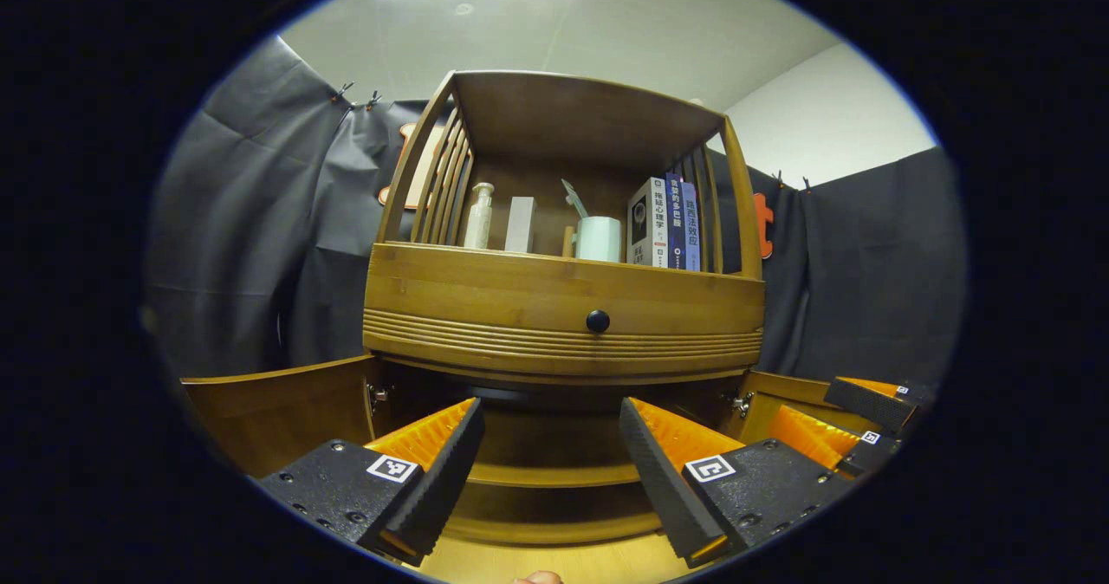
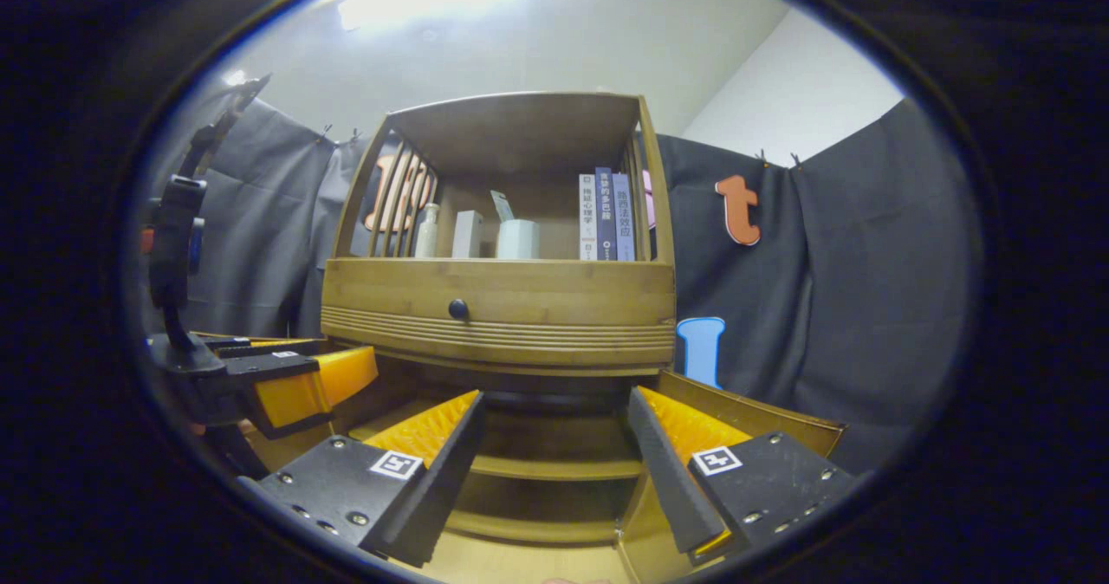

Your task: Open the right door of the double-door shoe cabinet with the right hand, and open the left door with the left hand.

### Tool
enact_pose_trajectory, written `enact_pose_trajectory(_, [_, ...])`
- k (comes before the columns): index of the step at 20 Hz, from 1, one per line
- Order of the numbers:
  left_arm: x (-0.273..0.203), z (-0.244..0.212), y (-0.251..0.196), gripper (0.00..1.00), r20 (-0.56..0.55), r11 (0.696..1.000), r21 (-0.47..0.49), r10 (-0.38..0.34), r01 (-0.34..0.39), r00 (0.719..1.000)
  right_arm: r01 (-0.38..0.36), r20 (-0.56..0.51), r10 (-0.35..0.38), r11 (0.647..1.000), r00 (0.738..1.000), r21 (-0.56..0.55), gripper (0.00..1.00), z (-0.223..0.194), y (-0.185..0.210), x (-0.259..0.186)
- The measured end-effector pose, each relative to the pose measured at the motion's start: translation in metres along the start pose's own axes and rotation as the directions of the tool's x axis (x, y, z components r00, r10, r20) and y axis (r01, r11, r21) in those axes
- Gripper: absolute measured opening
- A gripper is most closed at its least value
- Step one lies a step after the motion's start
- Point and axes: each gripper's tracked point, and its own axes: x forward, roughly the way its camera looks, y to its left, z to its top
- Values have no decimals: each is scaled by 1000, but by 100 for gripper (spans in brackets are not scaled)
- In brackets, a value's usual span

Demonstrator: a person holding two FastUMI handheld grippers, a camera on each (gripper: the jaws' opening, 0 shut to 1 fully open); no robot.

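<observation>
Before the shoe cabinet (image 1: pixel 563 307), whose left door (image 1: pixel 277 406) and right door (image 2: pixel 745 415) stand swung open, I hold my left gripper (image 1: pixel 550 463) and right gripper (image 2: pixel 554 467) spread, gripping nothing.

A: Was the way into the shoe cabinet (image 1: pixel 563 307) open?

B: Yes. At lower centre of the left gripper view, both doors stood swung out: left door (image 1: pixel 277 406) at lower left, right door (image 1: pixel 784 389) at lower right. Only the inner shelves (image 1: pixel 554 473) crossed the gap.

A: And lower left of the right gripper view?

B: The left gripper (image 2: pixel 286 376) blocked it.
</observation>
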Motion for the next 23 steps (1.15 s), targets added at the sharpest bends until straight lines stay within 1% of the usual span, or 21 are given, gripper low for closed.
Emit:
enact_pose_trajectory(1, [-2,1,0,96,2,1000,-3,0,0,1000,0,-3,0,1000,1000,1,98,0,1,-1])
enact_pose_trajectory(2, [-3,1,2,94,3,1000,-4,1,-1,1000,2,-5,-2,1000,1000,1,97,-1,0,-3])
enact_pose_trajectory(3, [-6,2,3,94,2,1000,-2,2,-2,1000,3,-8,-3,1000,1000,0,97,-1,1,-5])
enact_pose_trajectory(4, [-8,2,4,96,5,1000,-2,5,-5,1000,4,-10,-4,1000,1000,1,97,-2,2,-7])
enact_pose_trajectory(7, [-15,5,7,94,13,1000,-4,6,-6,1000,6,-14,-6,1000,1000,5,97,-2,4,-11])
enact_pose_trajectory(9, [-20,8,10,94,18,1000,-2,6,-6,1000,9,-15,-8,1000,1000,5,97,-2,6,-13])
enact_pose_trajectory(10, [-22,9,11,96,19,1000,1,6,-6,1000,9,-17,-9,1000,1000,7,97,-3,7,-17])
enact_pose_trajectory(11, [-24,9,13,94,20,1000,4,8,-9,1000,9,-20,-9,1000,1000,11,98,-4,9,-19])
enact_pose_trajectory(12, [-26,10,14,94,22,1000,6,10,-10,1000,8,-21,-8,1000,1000,16,96,-6,11,-20])
enact_pose_trajectory(15, [-33,7,16,94,24,1000,6,-1,1,1000,22,-27,-21,1000,999,23,97,-8,11,-26])
enact_pose_trajectory(16, [-33,7,14,94,24,1000,7,-11,11,1000,33,-29,-32,999,999,25,96,-9,10,-28])
enact_pose_trajectory(18, [-33,5,6,99,22,999,15,-44,44,999,56,-30,-55,998,998,35,99,-10,4,-35])
enact_pose_trajectory(19, [-29,5,-1,96,21,998,23,-66,65,998,72,-32,-70,997,997,41,96,-10,1,-39])
enact_pose_trajectory(20, [-31,3,-8,94,20,996,29,-90,90,996,88,-31,-86,995,996,48,98,-10,-3,-44])
enact_pose_trajectory(23, [-35,-3,-35,94,11,982,45,-185,184,983,138,-25,-137,989,990,56,98,-8,-14,-60])
